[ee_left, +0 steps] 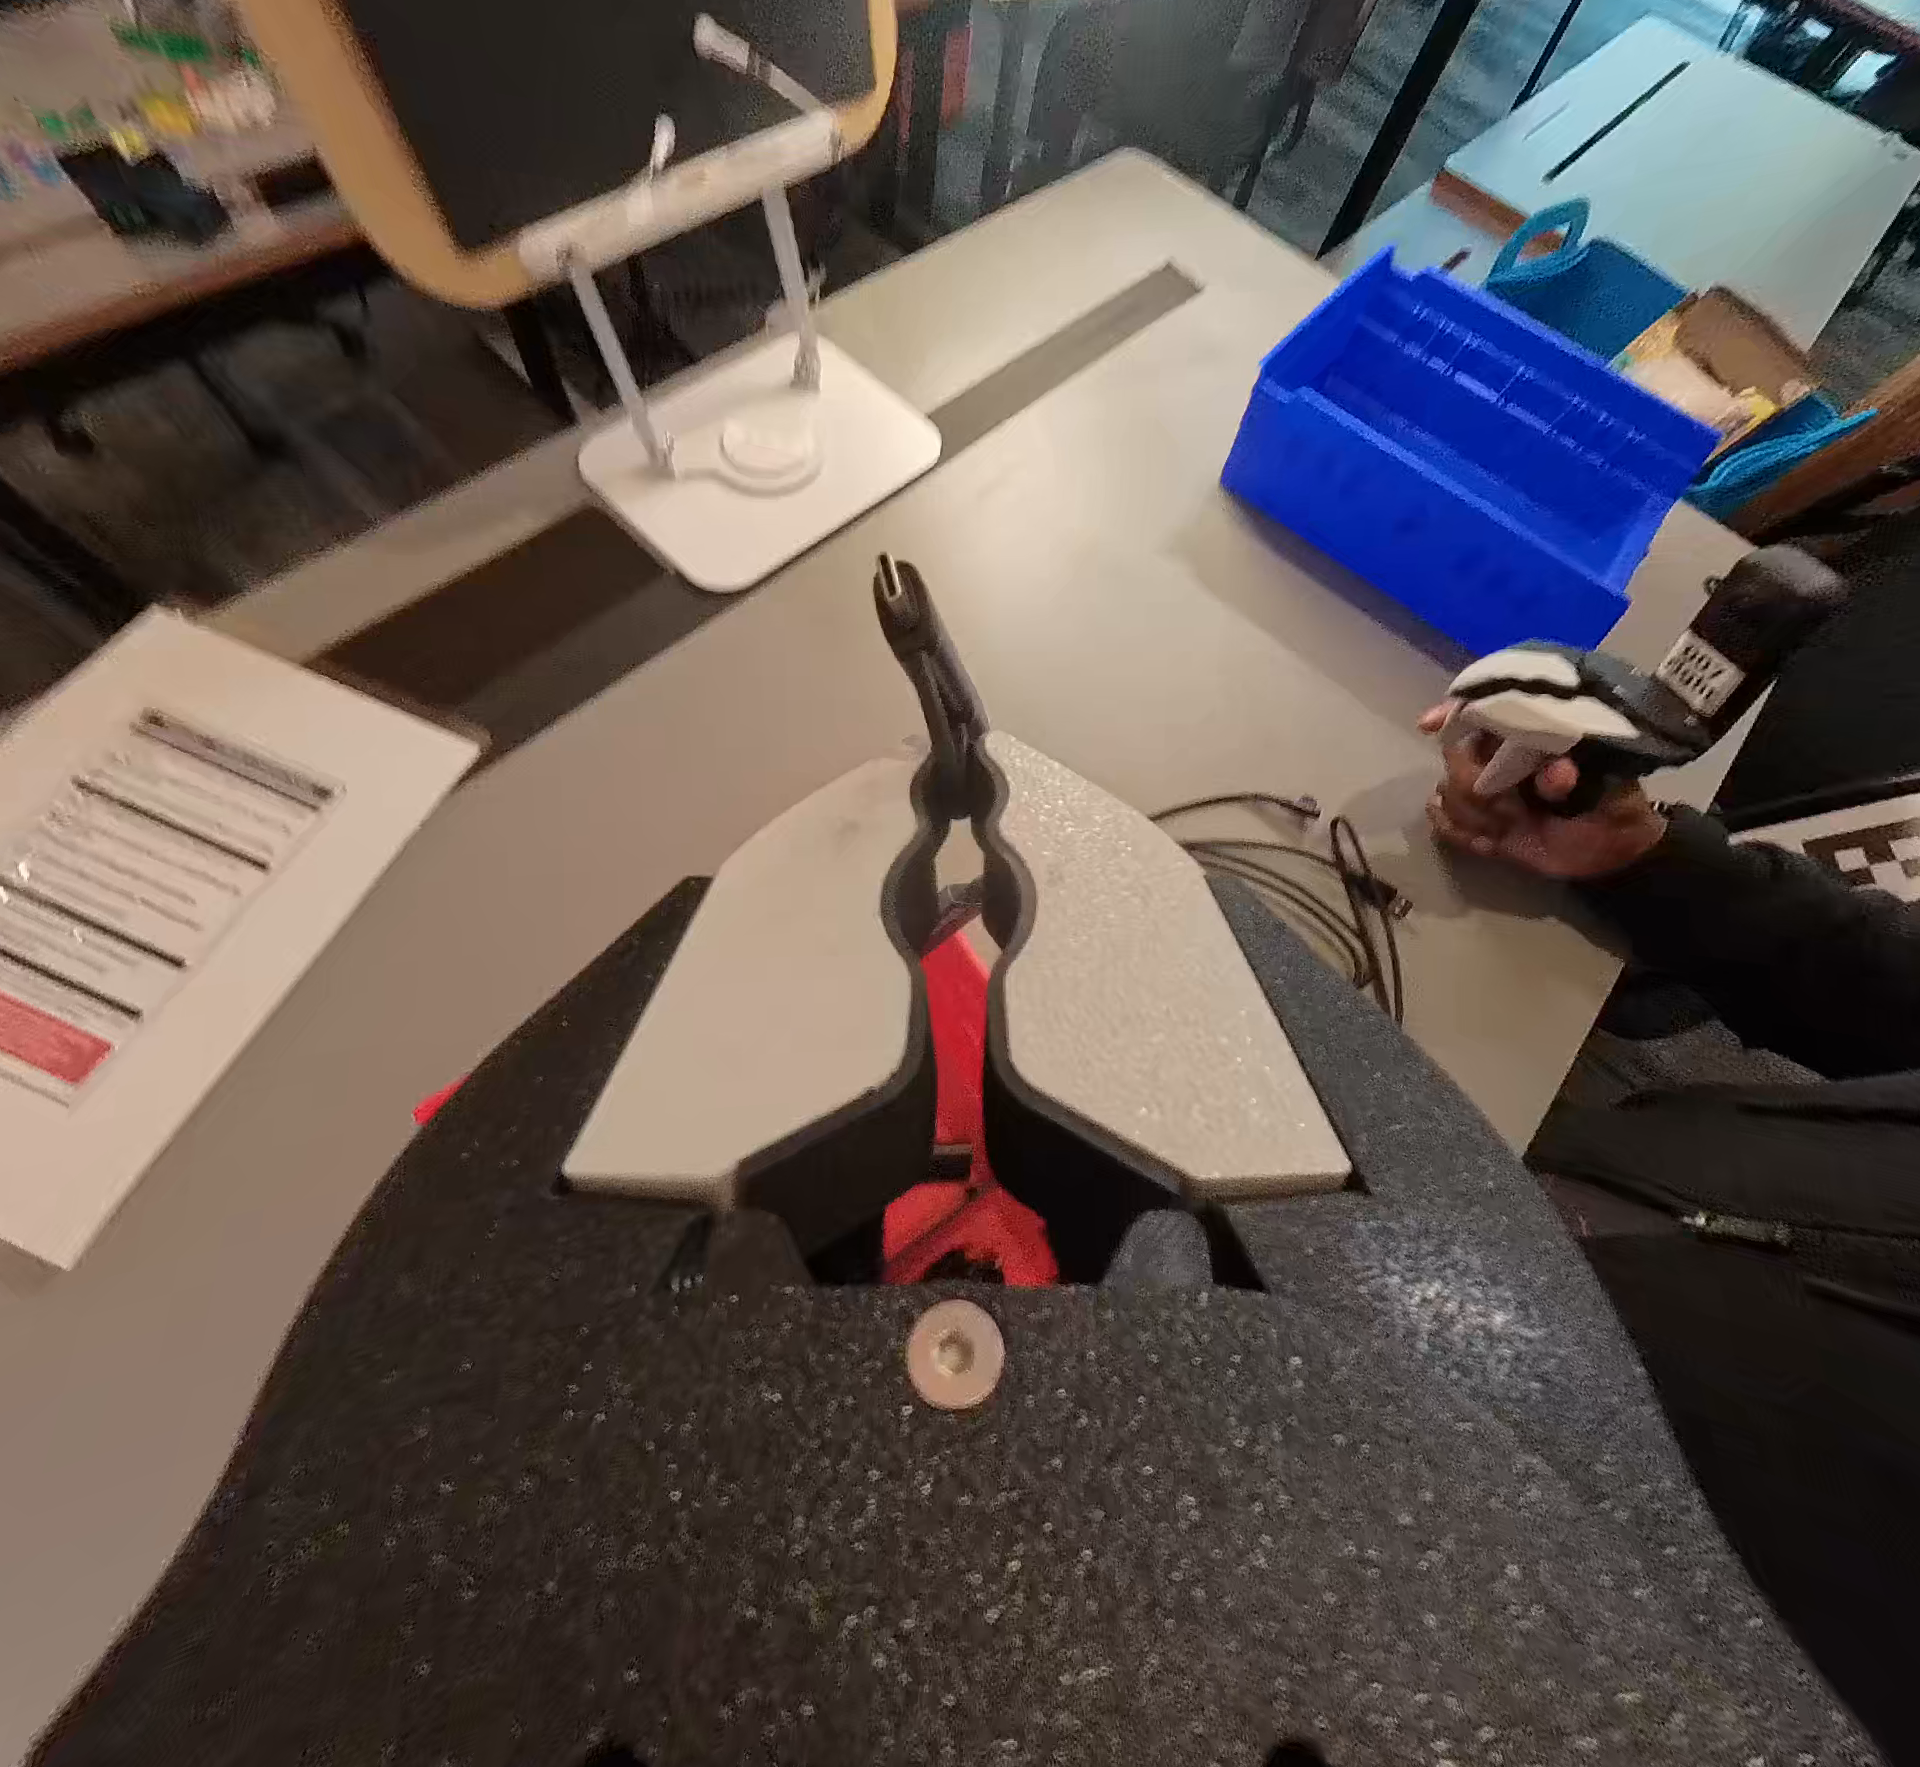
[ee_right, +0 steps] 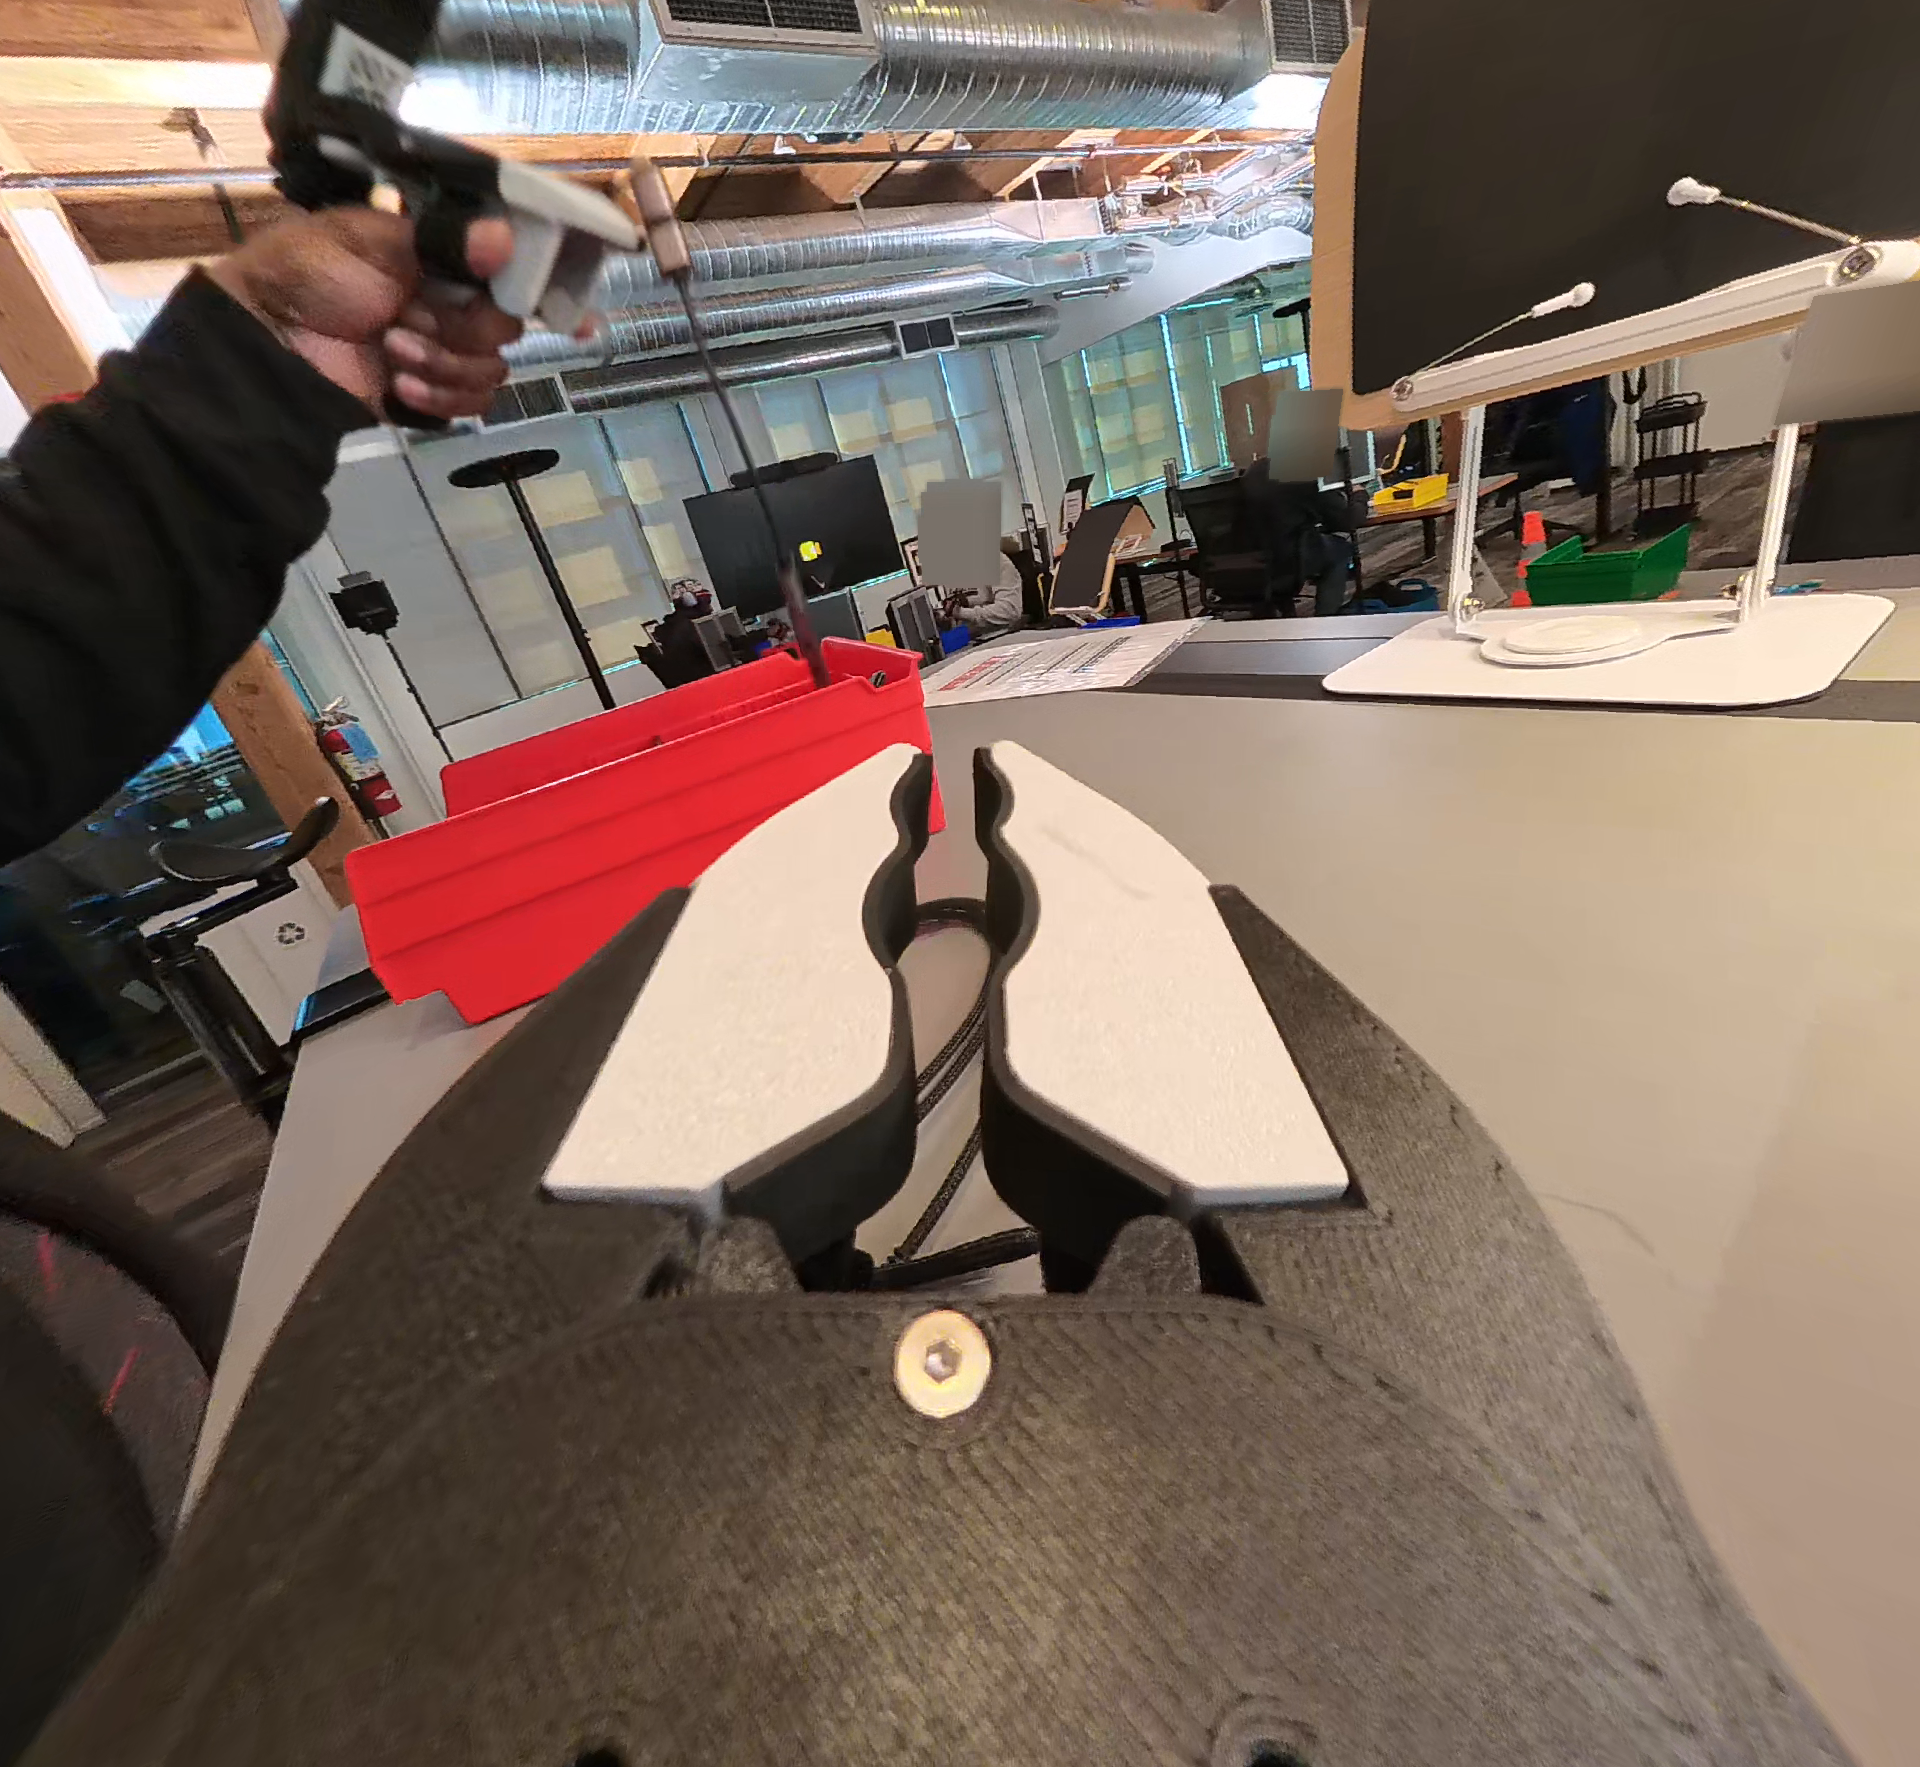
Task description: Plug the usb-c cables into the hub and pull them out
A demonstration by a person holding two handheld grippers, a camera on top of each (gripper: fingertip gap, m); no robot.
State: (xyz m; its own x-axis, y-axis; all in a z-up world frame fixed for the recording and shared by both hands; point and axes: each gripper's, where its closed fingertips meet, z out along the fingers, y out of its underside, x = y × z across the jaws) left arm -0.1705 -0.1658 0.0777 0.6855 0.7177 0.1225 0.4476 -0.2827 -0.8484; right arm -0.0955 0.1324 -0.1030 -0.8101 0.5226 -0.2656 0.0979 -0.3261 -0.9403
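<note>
So we've got the left gripper (ee_left: 951, 772) pinched shut on a black usb-c cable (ee_left: 928, 668), the plug end sticking up past the fingertips with its metal tip clear in the air. From the right wrist view the same cable (ee_right: 727, 429) hangs down from that raised gripper (ee_right: 613, 237) into the red bin (ee_right: 623, 834) sitting at the edge of the grey table (ee_right: 1455, 886).

The right gripper (ee_right: 951, 767) sits low over the table with its jaws a narrow gap apart and nothing between the tips (a braided black cable (ee_right: 940, 1073) does run on the table underneath them). In the left view more loose black cables (ee_left: 1340, 876) lie coiled beside that hand (ee_left: 1507, 803). Can't spot the hub in either view. A blue bin (ee_left: 1455, 491) and a white stand (ee_left: 769, 481) sit farther back.
</note>
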